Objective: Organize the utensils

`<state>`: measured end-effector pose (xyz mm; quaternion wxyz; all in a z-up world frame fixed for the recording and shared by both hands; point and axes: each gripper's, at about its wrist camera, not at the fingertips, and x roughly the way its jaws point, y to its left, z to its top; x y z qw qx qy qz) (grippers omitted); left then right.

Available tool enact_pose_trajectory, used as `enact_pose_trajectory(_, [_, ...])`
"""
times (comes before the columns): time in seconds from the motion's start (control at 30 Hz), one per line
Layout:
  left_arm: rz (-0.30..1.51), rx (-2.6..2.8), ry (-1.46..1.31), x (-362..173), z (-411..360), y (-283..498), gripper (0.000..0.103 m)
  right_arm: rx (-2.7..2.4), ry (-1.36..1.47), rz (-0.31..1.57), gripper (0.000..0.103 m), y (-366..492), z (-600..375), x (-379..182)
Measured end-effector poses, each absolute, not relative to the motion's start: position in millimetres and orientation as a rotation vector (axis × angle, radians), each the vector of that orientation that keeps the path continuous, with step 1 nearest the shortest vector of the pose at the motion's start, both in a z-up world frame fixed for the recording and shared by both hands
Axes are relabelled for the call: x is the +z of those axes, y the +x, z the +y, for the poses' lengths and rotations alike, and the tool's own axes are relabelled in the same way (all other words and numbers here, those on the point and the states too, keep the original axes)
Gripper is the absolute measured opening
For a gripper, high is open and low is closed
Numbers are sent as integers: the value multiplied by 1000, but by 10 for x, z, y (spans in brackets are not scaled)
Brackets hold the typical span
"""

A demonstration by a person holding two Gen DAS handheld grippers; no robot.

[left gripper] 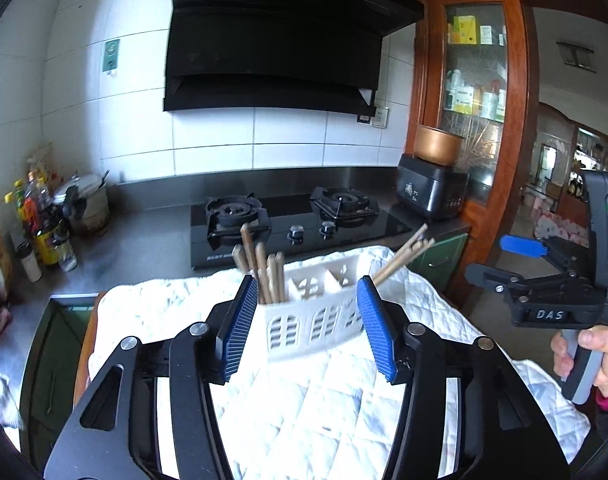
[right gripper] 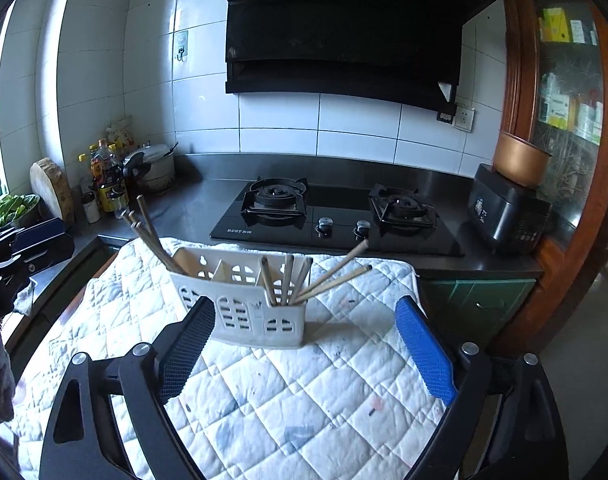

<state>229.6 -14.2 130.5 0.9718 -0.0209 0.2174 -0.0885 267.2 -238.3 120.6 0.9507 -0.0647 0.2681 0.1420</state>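
Note:
A white plastic utensil caddy (left gripper: 312,316) with window-shaped cutouts stands upright on a white quilted cloth (left gripper: 304,408); it also shows in the right wrist view (right gripper: 244,312). Wooden chopsticks (left gripper: 264,272) stand in its left compartment and more chopsticks (left gripper: 404,256) lean out of its right one. In the right wrist view the chopsticks (right gripper: 292,280) fill the right compartment and others (right gripper: 152,240) lean out left. My left gripper (left gripper: 306,296) is open, its blue pads either side of the caddy. My right gripper (right gripper: 306,320) is open and empty, just in front of the caddy.
A black gas stove (right gripper: 336,212) sits behind the cloth on a dark counter. A black cooker (right gripper: 508,216) with a copper pot (right gripper: 520,164) stands right. Bottles (right gripper: 104,176) and a steel pot (right gripper: 156,168) stand left. A wooden cabinet (left gripper: 476,92) is right.

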Motion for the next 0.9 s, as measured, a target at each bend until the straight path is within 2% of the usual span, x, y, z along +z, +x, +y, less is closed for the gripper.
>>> enact_pose_trajectory(0.1, [445,-164,-48,1192,-96,2094,71,283,-138,532,92,2462,-2405,1132])
enact_pose_trajectory(0.2, [444,-158,-55,1073,-53,1873,73,280,-154,534,93,2265,-2376,1018])
enact_pose_trajectory(0.37, [433,-114,-75,887,34,1548,84,284,-152,547,95,1970,-2328,779])
enact_pose_trajectory(0.9, [533,14,-104,279,216,1128,86,256,-124,598,96,1426,-2132,244])
